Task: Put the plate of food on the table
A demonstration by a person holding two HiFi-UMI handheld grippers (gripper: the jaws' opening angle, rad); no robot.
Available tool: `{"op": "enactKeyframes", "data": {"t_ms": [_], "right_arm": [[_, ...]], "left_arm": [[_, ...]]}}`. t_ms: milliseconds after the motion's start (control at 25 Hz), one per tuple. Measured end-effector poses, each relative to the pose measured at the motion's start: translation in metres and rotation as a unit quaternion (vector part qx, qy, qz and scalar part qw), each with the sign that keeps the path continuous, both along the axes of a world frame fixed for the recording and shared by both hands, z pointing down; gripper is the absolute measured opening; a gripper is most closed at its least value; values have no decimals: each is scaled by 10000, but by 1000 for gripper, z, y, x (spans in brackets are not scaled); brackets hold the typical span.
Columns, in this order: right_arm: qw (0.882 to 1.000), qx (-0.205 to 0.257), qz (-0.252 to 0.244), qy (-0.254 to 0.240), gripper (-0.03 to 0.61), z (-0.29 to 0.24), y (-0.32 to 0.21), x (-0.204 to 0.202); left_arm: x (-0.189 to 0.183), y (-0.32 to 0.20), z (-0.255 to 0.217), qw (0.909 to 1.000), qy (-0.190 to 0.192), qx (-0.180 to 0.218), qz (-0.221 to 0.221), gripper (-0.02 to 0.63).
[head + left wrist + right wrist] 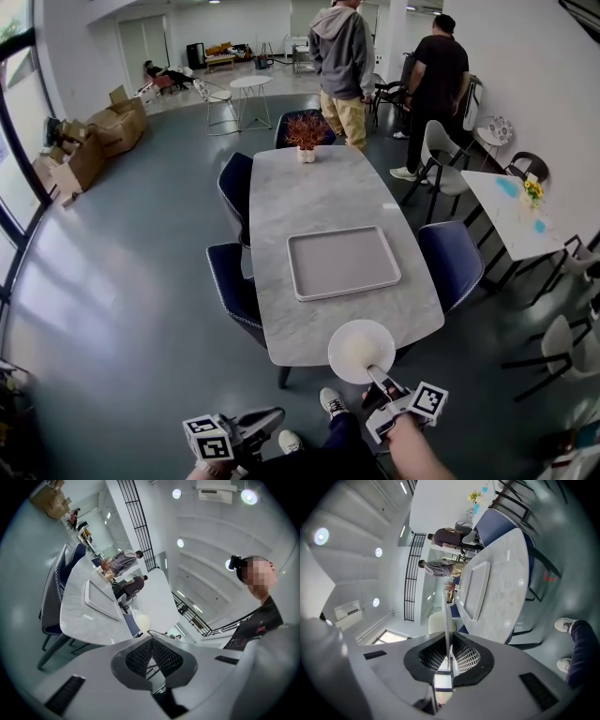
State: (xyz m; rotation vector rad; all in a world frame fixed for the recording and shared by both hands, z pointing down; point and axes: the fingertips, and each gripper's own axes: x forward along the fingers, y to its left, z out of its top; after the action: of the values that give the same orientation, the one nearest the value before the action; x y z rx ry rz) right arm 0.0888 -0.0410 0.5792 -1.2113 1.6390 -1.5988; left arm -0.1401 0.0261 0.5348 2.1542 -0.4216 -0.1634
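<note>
Bench (323, 202) of pale marbled stone runs down the middle of the head view. Dark blue chairs (234, 286) stand along both long sides, and two people (342, 56) stand past its far end. A grey tray (343, 263) lies flat on the nearer half, and a small potted plant (306, 134) stands at the far end.

The plate (361, 351), round and white, shows over the bench's near end, just short of the tray. From the head view alone I cannot tell whether it rests on the stone or hangs above it. The right gripper view settles more. There the plate is seen edge-on as a thin line, apart from the bench top, with a pale mound of food (436, 623) on its upper face. Its rim is pinched between the right tongs (450, 639), which are narrow.

The left gripper view shows the left tongs (152, 641) pressed pad to pad with nothing between them, well apart from the plate.
</note>
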Motion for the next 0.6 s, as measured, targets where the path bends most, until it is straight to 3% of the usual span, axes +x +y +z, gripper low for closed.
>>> {"op": "enactKeyframes", "data": {"t_ms": [600], "right_arm": [[9981,-208,-555,188,31,14,-156,35]], "left_arm": [[11,-65,-2,9935,-144,-116,-1125,5]]}}
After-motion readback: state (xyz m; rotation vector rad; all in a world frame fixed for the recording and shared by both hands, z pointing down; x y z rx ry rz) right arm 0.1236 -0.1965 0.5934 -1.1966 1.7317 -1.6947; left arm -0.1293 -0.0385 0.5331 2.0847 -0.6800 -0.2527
